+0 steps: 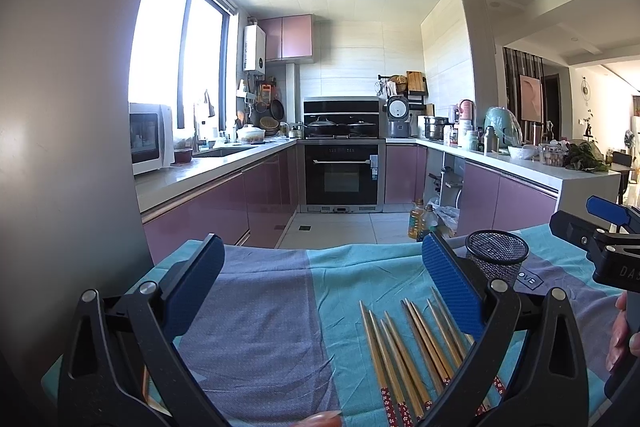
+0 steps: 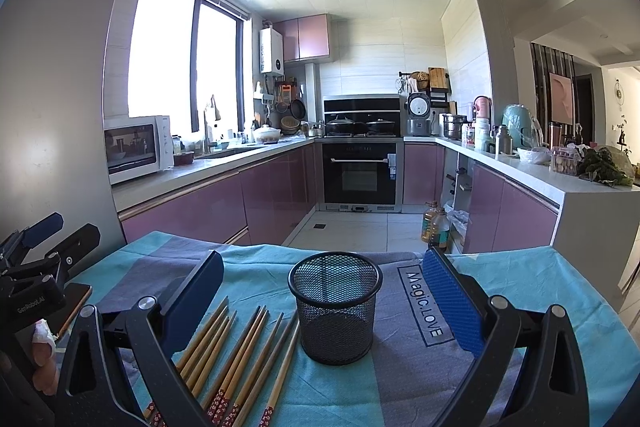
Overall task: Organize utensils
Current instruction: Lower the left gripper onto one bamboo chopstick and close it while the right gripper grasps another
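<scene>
Several wooden chopsticks (image 1: 416, 347) with red patterned ends lie side by side on a teal and grey cloth (image 1: 260, 307). They also show in the right wrist view (image 2: 240, 359), left of a black mesh cup (image 2: 335, 307) that stands upright and looks empty. The mesh cup shows in the left wrist view (image 1: 496, 255) behind the right finger. My left gripper (image 1: 320, 267) is open and empty above the cloth. My right gripper (image 2: 322, 279) is open and empty, with the cup between its fingers' line of sight.
The cloth-covered table ends at its far edge (image 2: 320, 249), with kitchen floor beyond. A grey fridge side (image 1: 72, 107) stands close on the left. Oil bottles (image 2: 436, 225) sit on the floor by the right counter. The cloth carries a "Magic.LOVE" label (image 2: 424, 301).
</scene>
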`<state>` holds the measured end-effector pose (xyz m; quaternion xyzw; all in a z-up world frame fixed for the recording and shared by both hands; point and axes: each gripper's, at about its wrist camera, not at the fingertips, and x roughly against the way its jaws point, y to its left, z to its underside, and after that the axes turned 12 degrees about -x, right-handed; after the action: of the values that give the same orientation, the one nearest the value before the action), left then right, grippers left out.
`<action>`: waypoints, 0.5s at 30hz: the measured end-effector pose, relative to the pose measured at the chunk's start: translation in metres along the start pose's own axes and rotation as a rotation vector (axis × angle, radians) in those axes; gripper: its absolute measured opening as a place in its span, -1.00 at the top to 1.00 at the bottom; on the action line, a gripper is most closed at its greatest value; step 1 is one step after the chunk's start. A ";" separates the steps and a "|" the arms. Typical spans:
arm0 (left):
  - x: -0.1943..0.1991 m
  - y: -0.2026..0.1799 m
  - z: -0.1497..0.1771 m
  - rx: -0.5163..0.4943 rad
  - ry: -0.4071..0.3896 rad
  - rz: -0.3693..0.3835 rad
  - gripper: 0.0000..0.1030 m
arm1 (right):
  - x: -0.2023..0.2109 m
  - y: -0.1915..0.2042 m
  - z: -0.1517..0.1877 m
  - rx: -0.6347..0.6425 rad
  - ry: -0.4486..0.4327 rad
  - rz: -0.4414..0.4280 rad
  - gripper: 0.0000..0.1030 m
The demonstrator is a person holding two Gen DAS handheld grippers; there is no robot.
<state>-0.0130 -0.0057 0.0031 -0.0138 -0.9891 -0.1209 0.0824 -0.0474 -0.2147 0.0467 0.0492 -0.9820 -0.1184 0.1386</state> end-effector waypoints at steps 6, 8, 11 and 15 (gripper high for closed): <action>-0.019 -0.001 0.011 -0.029 0.090 0.064 -0.89 | -0.021 0.003 0.015 0.035 0.172 -0.030 -0.87; -0.031 -0.002 0.018 -0.042 0.147 0.118 -0.89 | -0.033 0.003 0.025 0.042 0.260 -0.040 -0.84; -0.048 -0.005 0.032 -0.055 0.231 0.173 -0.77 | -0.056 0.002 0.044 0.040 0.417 -0.035 -0.59; -0.069 -0.016 0.049 -0.109 0.335 0.216 -0.63 | -0.078 -0.001 0.065 0.012 0.550 -0.036 -0.31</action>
<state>0.0464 -0.0102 -0.0588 -0.1041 -0.9464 -0.1650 0.2576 0.0087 -0.1911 -0.0346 0.0977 -0.9071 -0.0975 0.3976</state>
